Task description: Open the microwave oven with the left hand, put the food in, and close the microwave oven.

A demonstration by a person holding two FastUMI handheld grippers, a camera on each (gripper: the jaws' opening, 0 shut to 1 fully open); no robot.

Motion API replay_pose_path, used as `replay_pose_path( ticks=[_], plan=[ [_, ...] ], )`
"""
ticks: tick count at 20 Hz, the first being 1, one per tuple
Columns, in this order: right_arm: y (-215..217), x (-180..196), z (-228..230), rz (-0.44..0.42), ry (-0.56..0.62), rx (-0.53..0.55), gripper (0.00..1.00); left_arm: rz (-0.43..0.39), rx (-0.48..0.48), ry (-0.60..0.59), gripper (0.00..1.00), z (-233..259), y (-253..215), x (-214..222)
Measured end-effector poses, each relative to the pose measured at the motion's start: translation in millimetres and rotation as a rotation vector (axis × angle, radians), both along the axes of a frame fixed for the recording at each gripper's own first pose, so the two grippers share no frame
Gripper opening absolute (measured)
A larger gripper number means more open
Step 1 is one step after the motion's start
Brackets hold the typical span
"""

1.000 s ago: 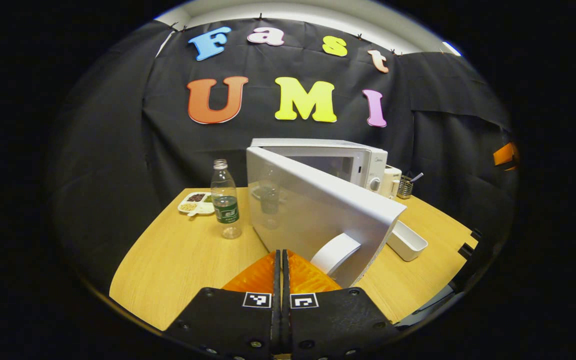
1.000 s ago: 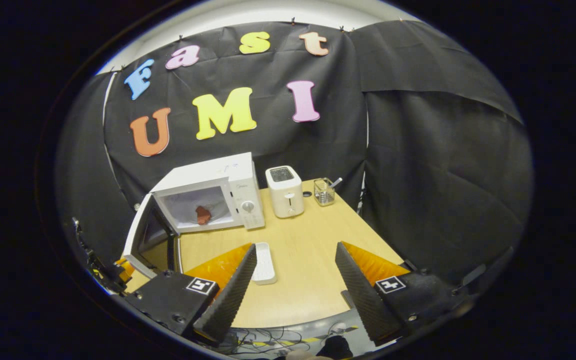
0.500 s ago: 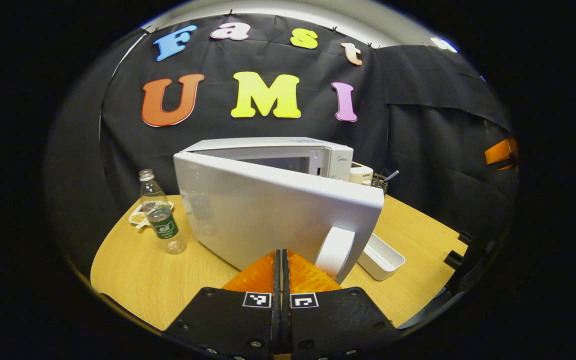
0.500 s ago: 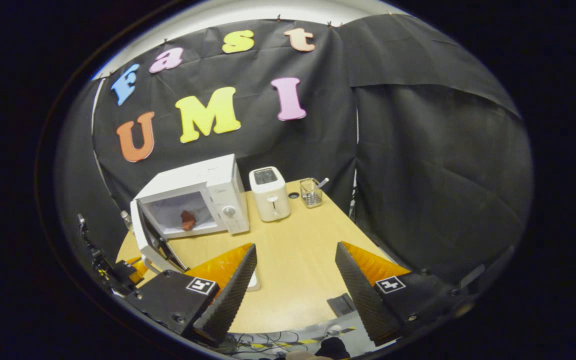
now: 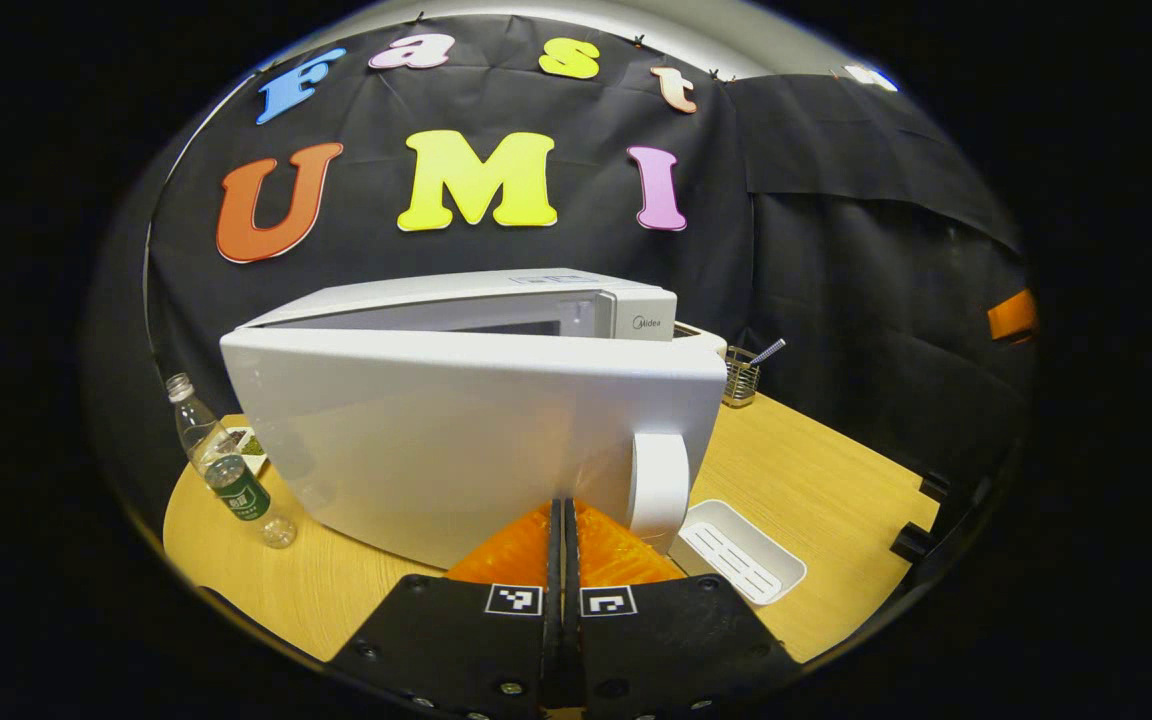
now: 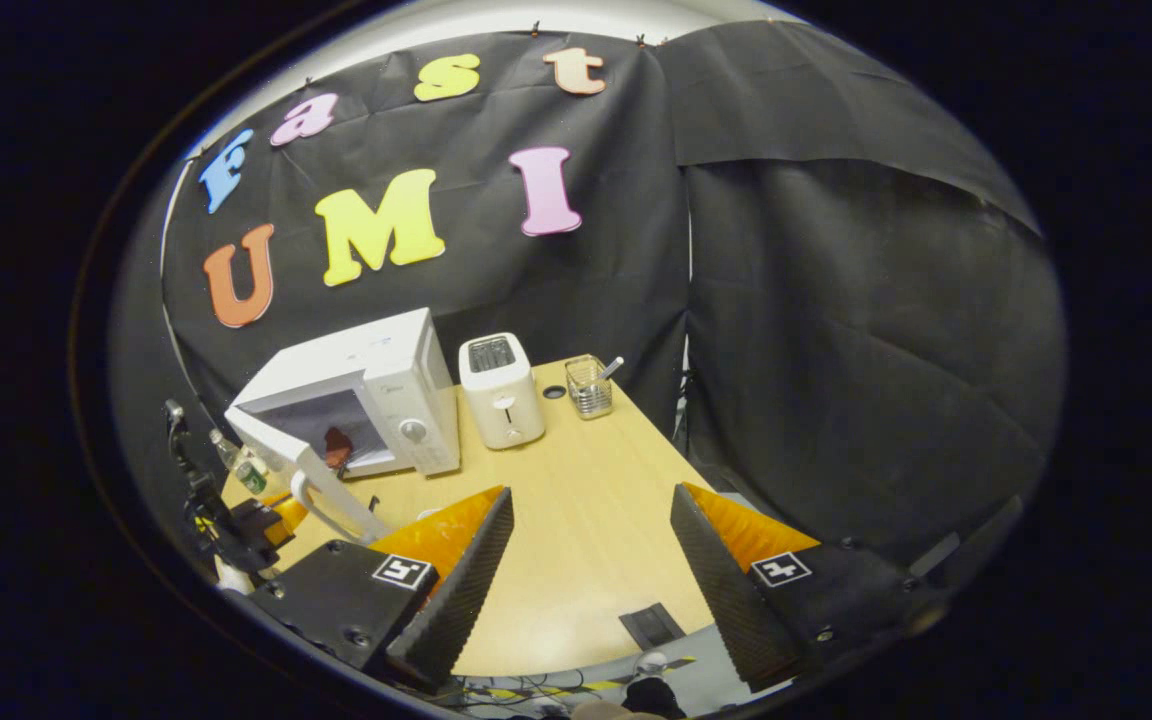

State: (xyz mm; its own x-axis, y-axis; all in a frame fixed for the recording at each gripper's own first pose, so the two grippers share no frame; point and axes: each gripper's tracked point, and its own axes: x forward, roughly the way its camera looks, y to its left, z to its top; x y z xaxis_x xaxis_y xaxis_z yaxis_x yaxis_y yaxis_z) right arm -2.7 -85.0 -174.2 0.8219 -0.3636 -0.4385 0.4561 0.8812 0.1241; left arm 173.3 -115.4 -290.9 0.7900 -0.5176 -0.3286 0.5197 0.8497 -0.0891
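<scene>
The white microwave (image 5: 496, 300) stands on the wooden table with its door (image 5: 436, 440) partly open, at a narrow angle to the body. My left gripper (image 5: 563, 505) is shut with nothing in it. Its tips rest against the door's outer face, just left of the white handle (image 5: 658, 490). In the right gripper view the microwave (image 6: 376, 370) is at the left, and a red piece of food (image 6: 338, 448) lies inside behind the slanted door (image 6: 311, 485). My right gripper (image 6: 586, 540) hangs open and empty over the table, well to the microwave's right.
A water bottle (image 5: 231, 470) and a small dish (image 5: 241, 445) stand left of the door. A white tray (image 5: 736, 560) lies right of the handle. A toaster (image 6: 501, 390) and a wire utensil holder (image 6: 589, 385) stand beside the microwave. The table's edge is close below.
The door has swung from wide open toward the microwave body, with my shut left gripper following against it. The right gripper has drifted right, so the microwave sits farther left in its view.
</scene>
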Motion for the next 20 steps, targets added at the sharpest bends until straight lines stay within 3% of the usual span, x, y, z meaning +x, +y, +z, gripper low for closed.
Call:
replay_pose_path(
  ticks=[7, 15, 18, 19, 20],
  plan=[
    [-22.0, 8.5, -7.1, -0.006, 0.025, 0.022, 1.00, 0.011, 0.006, -0.023, 0.00, 5.1, -34.8, 48.7],
    [-45.8, 9.2, -16.7, -0.018, 0.055, 0.023, 1.00, 0.090, 0.008, -0.036, 0.00, 6.0, -55.6, 109.9],
    [-51.8, 10.4, -17.9, -0.020, 0.058, 0.027, 1.00, 0.096, -0.005, -0.025, 0.00, 4.0, -62.0, 112.1],
    [-54.0, 11.2, -18.6, -0.021, 0.059, 0.028, 0.91, 0.097, 0.010, -0.037, 0.00, 3.9, -62.5, 112.2],
    [-55.2, 11.1, -19.0, -0.020, 0.059, 0.032, 1.00, 0.104, 0.017, -0.040, 0.00, 3.0, -62.2, 113.0]
  ],
)
